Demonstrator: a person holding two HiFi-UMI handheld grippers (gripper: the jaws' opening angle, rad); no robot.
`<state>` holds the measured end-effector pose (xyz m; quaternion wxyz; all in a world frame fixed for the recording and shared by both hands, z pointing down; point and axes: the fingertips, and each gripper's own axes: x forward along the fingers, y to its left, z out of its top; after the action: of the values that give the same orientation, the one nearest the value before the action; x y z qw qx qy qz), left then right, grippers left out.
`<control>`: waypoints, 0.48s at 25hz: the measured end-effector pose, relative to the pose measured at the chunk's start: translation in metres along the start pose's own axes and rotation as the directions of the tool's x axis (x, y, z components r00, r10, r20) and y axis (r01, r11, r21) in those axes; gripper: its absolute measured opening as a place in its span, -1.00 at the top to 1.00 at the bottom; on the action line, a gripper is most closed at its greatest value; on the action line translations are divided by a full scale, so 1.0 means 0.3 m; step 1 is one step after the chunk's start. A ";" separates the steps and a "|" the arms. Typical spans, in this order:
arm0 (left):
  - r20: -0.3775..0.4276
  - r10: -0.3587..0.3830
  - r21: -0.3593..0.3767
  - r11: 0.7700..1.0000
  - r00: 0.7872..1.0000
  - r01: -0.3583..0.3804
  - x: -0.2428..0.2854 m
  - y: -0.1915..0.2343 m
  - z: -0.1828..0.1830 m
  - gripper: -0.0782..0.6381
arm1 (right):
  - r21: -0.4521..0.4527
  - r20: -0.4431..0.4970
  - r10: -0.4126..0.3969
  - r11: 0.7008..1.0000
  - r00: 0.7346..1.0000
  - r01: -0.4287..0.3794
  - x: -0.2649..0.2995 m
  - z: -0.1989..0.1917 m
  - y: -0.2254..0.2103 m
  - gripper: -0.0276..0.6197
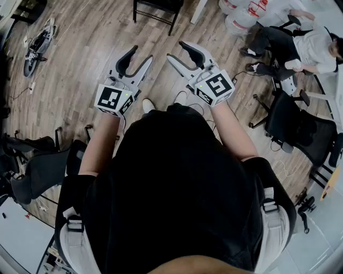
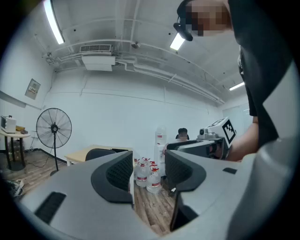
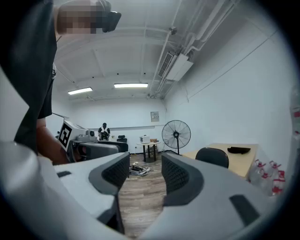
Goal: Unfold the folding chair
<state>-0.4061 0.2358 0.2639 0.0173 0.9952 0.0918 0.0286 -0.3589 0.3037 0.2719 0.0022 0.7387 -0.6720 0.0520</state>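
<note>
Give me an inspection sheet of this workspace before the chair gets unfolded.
Surface: wood plank floor.
Job's things: black chair at far edge, only partly in view, untouched.
Clutter: gear lying at left; water bottles far right.
Tools: left tool and right tool open, empty, level.
Cables: loose cable by office chair.
Surroundings: seated person, standing fan.
</note>
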 end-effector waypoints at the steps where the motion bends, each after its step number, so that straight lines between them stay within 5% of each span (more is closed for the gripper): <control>1: -0.002 0.000 0.000 1.000 1.000 0.000 0.002 0.001 -0.001 0.20 | 0.001 0.002 -0.001 1.000 1.000 0.001 0.001 0.001 -0.001 0.25; 12: -0.031 -0.010 -0.022 1.000 0.999 0.010 0.052 0.003 -0.028 0.20 | 0.078 0.007 0.000 0.997 1.000 -0.001 -0.004 -0.023 -0.059 0.25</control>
<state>-0.3911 0.2381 0.2731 0.0271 0.9939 0.0966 0.0449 -0.3420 0.3071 0.2799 -0.0288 0.7383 -0.6696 0.0755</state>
